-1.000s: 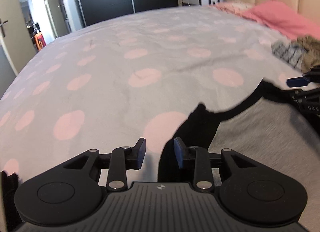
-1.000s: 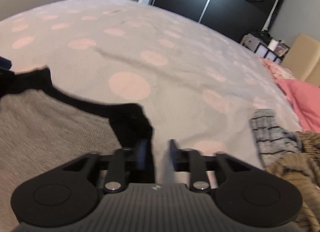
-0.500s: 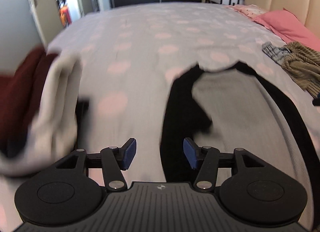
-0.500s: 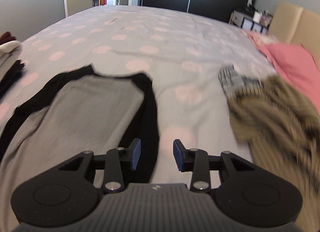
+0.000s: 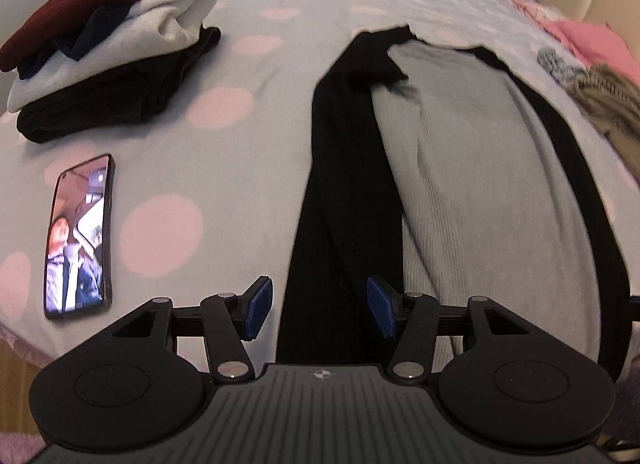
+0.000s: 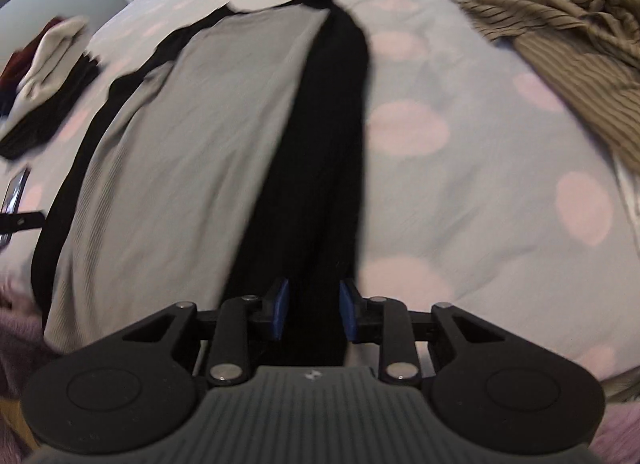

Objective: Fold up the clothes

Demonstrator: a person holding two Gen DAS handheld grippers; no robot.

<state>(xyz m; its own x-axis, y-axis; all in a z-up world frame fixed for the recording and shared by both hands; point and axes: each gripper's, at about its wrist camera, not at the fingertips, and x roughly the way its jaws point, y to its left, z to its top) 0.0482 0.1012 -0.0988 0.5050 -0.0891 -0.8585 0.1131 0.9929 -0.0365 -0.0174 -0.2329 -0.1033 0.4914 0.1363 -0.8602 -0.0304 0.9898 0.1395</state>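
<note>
A grey top with black sleeves [image 5: 480, 152] lies flat on the spotted bedspread [image 5: 224, 168], sleeves folded in along both sides. My left gripper [image 5: 320, 312] is open, its jaws straddling the left black sleeve [image 5: 344, 192] near the hem. My right gripper [image 6: 312, 312] is open, its jaws either side of the right black sleeve [image 6: 320, 168] of the same top [image 6: 192, 136]. Neither grips the cloth.
A stack of folded clothes [image 5: 112, 36] lies at the far left, also in the right wrist view [image 6: 44, 76]. A lit phone [image 5: 78, 236] lies near the bed's front edge. An olive striped garment [image 6: 568, 48] and pink pillows [image 5: 588, 36] are at the right.
Both grippers have drawn back from the top's collar end to its hem at the near edge of the bed. Both jaws have opened wider. The folded stack and phone came into view.
</note>
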